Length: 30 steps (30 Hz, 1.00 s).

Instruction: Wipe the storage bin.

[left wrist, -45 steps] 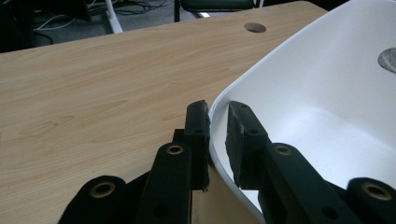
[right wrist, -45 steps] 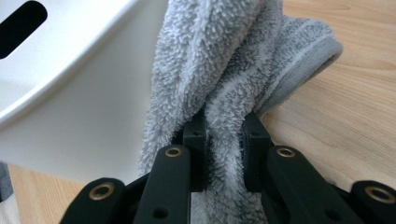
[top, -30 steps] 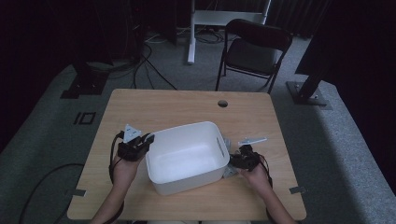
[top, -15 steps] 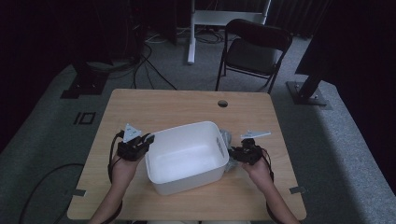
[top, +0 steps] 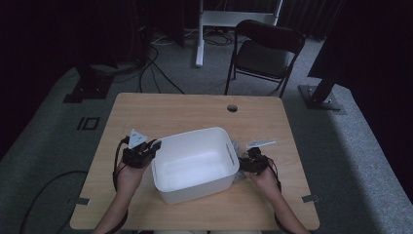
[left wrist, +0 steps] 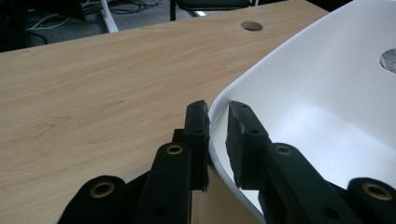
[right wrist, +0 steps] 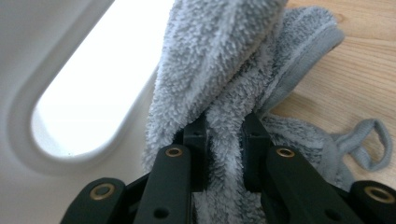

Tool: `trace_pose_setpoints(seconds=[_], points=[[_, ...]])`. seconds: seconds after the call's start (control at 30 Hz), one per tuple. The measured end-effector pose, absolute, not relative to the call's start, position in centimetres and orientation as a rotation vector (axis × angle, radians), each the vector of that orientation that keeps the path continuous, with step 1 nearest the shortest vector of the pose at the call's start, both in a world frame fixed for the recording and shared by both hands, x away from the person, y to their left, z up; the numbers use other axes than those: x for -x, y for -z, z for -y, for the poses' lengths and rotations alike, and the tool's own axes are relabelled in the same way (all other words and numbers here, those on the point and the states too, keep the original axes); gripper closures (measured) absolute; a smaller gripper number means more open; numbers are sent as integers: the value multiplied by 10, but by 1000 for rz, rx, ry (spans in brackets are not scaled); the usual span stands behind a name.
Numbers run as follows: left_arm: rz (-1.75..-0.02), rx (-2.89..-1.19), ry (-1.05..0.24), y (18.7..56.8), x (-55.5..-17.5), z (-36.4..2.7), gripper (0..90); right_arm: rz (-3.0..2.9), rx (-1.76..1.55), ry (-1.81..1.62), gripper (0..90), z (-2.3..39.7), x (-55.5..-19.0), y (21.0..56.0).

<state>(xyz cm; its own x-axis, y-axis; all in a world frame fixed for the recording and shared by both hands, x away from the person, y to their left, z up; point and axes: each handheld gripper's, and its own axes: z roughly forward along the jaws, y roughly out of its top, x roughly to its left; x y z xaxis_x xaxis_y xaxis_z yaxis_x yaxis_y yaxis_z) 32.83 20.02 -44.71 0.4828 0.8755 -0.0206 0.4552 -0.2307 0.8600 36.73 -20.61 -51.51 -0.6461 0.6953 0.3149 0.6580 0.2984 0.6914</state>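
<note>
Right gripper view: the right hand-held gripper is clamped on a fold of the grey towel, with pile bulging between the 2 jaws. The towel rises from the jaws toward the top of that view, so its long axis runs roughly along the jaw line, and it lies against the outer wall of the white bin beside the oval handle cut-out. Its hanging loop rests on the table.

In the left gripper view, the left hand-held gripper is closed over the bin rim, 1 jaw outside the wall and 1 inside. In the high view, the bin sits near the middle of the table, long axis running left to right with a slight skew, open side up, between the left hand-held gripper and the right hand-held gripper. The towel shows as a grey edge just beside the bin's right wall.

Probable faults from this position:
1. The grip holds a single fold. A quick lift could let the pile slide out and drop the towel outside the bin.
2. The towel touches the wall, so dragging it over the rim could tip or shift the bin if the left grip slackens.
3. The loose loop could snag on the handle cut-out.
</note>
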Motion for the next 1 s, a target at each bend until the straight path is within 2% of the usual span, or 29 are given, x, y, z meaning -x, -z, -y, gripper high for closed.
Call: trace_pose_setpoints(seconds=[0.4, 1.0], points=[[-1099, -1870, -598, 447, -329, -201, 785, -2449, -1252, -1362, 773, 208, -372, 488], [-1104, -1863, -596, 447, -329, -201, 784, -2502, -1318, -1296, 772, 203, -382, 513]])
